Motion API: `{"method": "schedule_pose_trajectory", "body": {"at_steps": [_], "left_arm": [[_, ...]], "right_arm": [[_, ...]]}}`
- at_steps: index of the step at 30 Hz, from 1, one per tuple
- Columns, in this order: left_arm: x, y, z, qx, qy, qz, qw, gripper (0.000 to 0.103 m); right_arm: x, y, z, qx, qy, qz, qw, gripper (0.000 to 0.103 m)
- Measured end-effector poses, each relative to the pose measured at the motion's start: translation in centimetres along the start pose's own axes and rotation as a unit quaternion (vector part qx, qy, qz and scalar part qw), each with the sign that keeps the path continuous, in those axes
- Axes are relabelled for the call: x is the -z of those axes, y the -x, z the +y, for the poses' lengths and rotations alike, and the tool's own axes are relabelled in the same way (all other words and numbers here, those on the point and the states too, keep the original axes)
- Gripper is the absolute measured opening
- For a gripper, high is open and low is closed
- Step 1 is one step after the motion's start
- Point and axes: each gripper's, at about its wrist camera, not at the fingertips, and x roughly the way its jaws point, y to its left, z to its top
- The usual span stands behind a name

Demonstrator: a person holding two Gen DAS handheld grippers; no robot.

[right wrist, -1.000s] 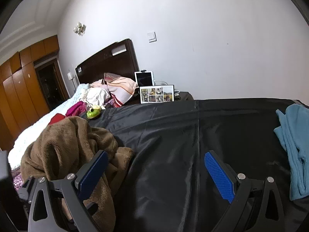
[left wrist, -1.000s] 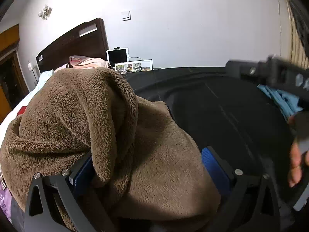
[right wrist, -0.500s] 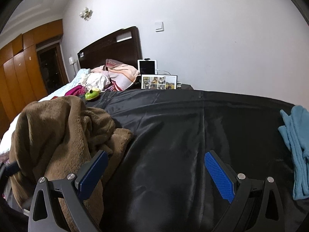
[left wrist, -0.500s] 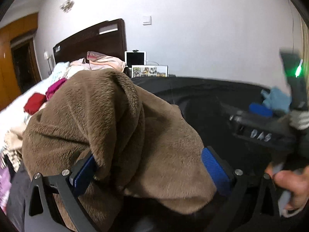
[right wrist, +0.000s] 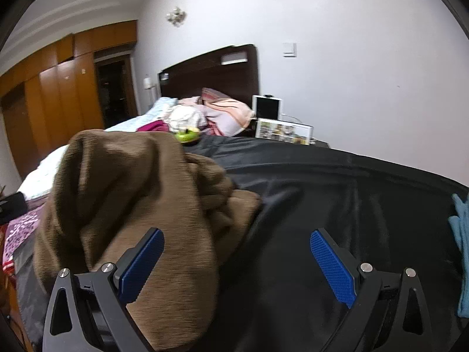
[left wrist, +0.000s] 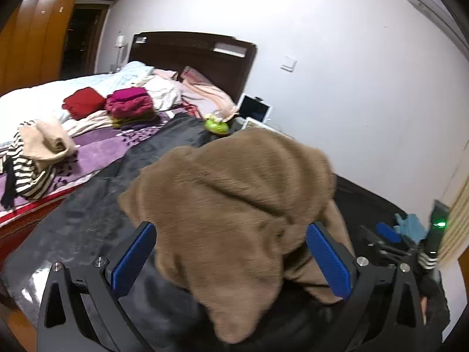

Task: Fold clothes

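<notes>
— Since a second ago the left gripper [left wrist: 231, 259] has swung leftward, hasn't it? That side of the bed has come into its view.

— Yes, and the brown fleece garment [left wrist: 234, 205] has travelled with it. It was bunched low over the fingers; now it humps up higher in the left wrist view, blurred at its lower edge.

— Start at the left, then. What lies there?

— A striped garment [left wrist: 27, 173] with a cream one [left wrist: 44, 140] on top, on the purple bedspread [left wrist: 96, 146]. Further along, a red folded piece [left wrist: 83, 106] and a magenta stack [left wrist: 130, 105].

— And the left gripper itself?

— Its blue pads [left wrist: 133, 259] are spread wide. The fleece hangs down between them, but I cannot tell what holds it.

— To the right?

— The black sheet [right wrist: 337, 193] covers the work surface, and the fleece rests partly on it at the left side.

— The right gripper [right wrist: 237, 267]?

— Wide apart as well, holding nothing. Its left finger overlaps the fleece in that view; contact I cannot judge.

— At the far right?

— A blue cloth [right wrist: 460, 252] on the sheet's edge, well apart from the fleece.
</notes>
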Motion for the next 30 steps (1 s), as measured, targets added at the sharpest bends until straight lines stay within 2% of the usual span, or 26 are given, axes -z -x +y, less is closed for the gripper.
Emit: {"method": "schedule_pose_trajectory", "body": {"at_steps": [10, 16, 20, 25, 30], "left_arm": [[1.3, -1.0, 1.5, 0.002, 0.008, 0.029, 0.9995, 0.103], [1.2, -2.1, 3.4, 0.028, 0.046, 0.045, 0.9975, 0.103], [1.0, -3.4, 4.6, 0.044, 0.075, 0.06, 0.9944, 0.103], [0.5, -5.3, 5.3, 0.07, 0.112, 0.075, 0.9883, 0.103], [0.5, -7.2, 5.5, 0.106, 0.154, 0.097, 0.9775, 0.103]], "right_arm": [[-1.8, -1.6, 5.0, -0.057, 0.051, 0.005, 0.997, 0.101], [-2.0, -4.3, 7.7, -0.057, 0.1, 0.032, 0.993, 0.101], [-1.1, -5.5, 7.4, -0.032, 0.103, 0.052, 0.993, 0.101], [-0.6, -6.6, 5.8, -0.034, 0.081, 0.078, 0.993, 0.101], [0.2, -6.5, 5.3, -0.03, 0.086, 0.088, 0.992, 0.101]]}}
